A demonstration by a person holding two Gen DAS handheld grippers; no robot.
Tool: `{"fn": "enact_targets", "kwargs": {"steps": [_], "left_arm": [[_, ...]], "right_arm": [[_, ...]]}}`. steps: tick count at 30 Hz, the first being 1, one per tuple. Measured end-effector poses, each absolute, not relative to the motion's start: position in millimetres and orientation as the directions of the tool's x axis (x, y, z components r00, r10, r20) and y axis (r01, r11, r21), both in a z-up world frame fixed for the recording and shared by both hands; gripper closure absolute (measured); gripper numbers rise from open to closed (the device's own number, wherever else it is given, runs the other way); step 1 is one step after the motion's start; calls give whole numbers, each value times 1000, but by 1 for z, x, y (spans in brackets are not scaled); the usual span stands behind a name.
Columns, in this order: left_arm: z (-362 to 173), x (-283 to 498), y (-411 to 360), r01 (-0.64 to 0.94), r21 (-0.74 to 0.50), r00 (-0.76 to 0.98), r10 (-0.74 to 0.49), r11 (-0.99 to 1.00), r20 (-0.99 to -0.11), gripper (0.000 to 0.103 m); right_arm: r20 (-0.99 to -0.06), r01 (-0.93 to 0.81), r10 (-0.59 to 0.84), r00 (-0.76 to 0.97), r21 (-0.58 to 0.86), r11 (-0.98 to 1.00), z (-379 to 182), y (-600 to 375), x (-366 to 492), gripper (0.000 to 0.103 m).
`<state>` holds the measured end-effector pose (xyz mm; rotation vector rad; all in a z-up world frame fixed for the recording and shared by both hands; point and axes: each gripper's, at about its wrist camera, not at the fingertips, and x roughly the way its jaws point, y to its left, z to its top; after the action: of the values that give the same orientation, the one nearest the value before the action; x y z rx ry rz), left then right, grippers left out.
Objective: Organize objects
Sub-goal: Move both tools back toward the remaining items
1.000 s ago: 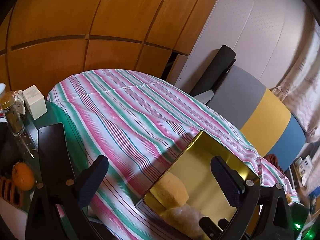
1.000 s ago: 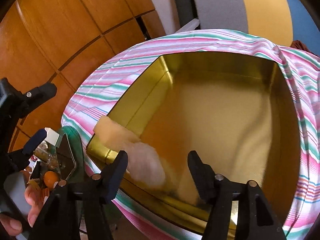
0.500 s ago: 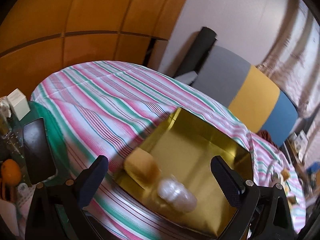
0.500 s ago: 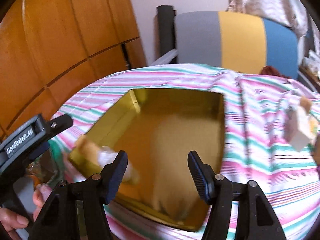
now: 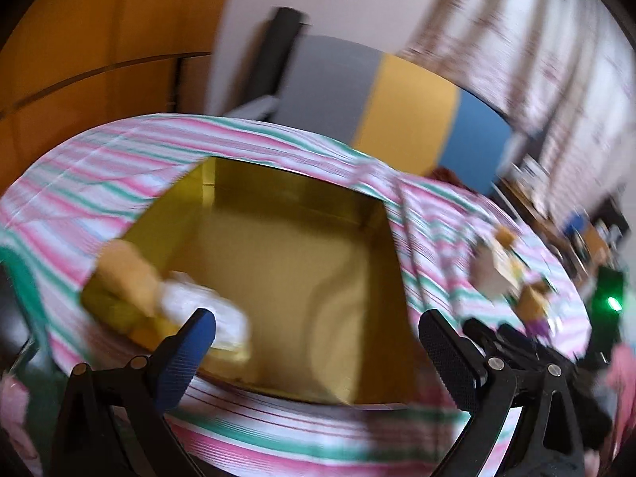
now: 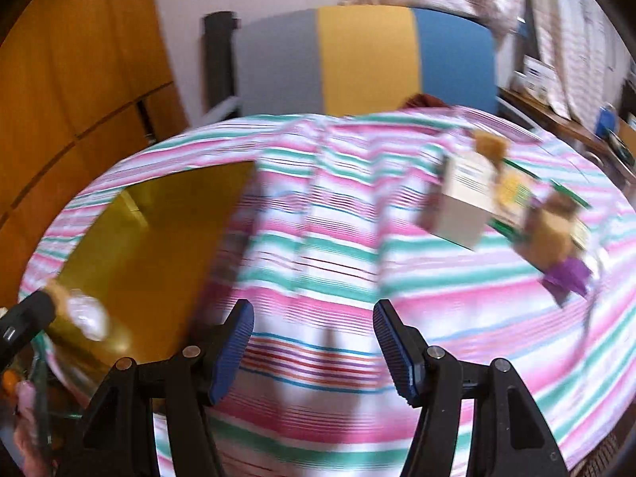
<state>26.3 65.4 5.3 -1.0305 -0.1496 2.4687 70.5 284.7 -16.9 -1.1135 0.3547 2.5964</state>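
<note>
An open gold tin [image 5: 302, 262] lies on the striped cloth [image 5: 302, 433]. A yellow sponge-like piece [image 5: 123, 274] and a white crinkly wrapped item [image 5: 202, 310] rest in its left corner. My left gripper [image 5: 318, 338] hovers open over the tin's near edge, nothing between its fingers. My right gripper [image 6: 314, 338] is open above bare cloth, to the right of the tin [image 6: 151, 246]. Farther right on the cloth lie a small white box [image 6: 461, 202], brown blocks [image 6: 556, 230], a purple piece [image 6: 566, 274] and a green and yellow card [image 6: 516, 194], all blurred.
A chair back [image 6: 365, 59] in grey, yellow and blue stands behind the table, with wooden panelling [image 6: 79, 79] to the left and curtains behind. A hand [image 6: 24, 397] and an orange [image 6: 8, 377] show at the lower left. Cluttered shelves [image 5: 588, 234] sit at the right.
Both views have swung right. The tin has slid left in each, and the small box and blocks have come into sight. My right gripper moved from above the tin to over bare cloth.
</note>
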Motion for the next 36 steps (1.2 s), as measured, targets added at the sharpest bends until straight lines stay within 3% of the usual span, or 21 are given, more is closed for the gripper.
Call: {"fn": "enact_targets", "kwargs": {"steps": [9,16,25,31,33,36], "left_arm": [[-5,74,131,-601,-225,-479,571,-767,-667,0],[-12,80,145,-602,-205,-466,549,-771,-694,0],[-17,82,153,-588,-187,-460,516,-787,-723,0],[-15,82,167,-607,-162,-461,511,-778,-726,0],[-13,81,173,-611,-160,-460,513,-775,-725,0],[-11,78,184,-619,-155,-462,516,-770,-721,0]], "right_arm": [[-750,-592,365,-552,44,-805,-50,375,130,40],[-707,-742,495,-505,63,-667,-43,463,145,40],[-737,-757,472,-483,80,-648,-61,510,126,40],[-728,-764,457,-510,140,-630,-72,516,138,51],[-718,-758,456,-526,152,-635,-73,515,140,63],[-699,-743,449,-556,177,-645,-74,513,144,69]]}}
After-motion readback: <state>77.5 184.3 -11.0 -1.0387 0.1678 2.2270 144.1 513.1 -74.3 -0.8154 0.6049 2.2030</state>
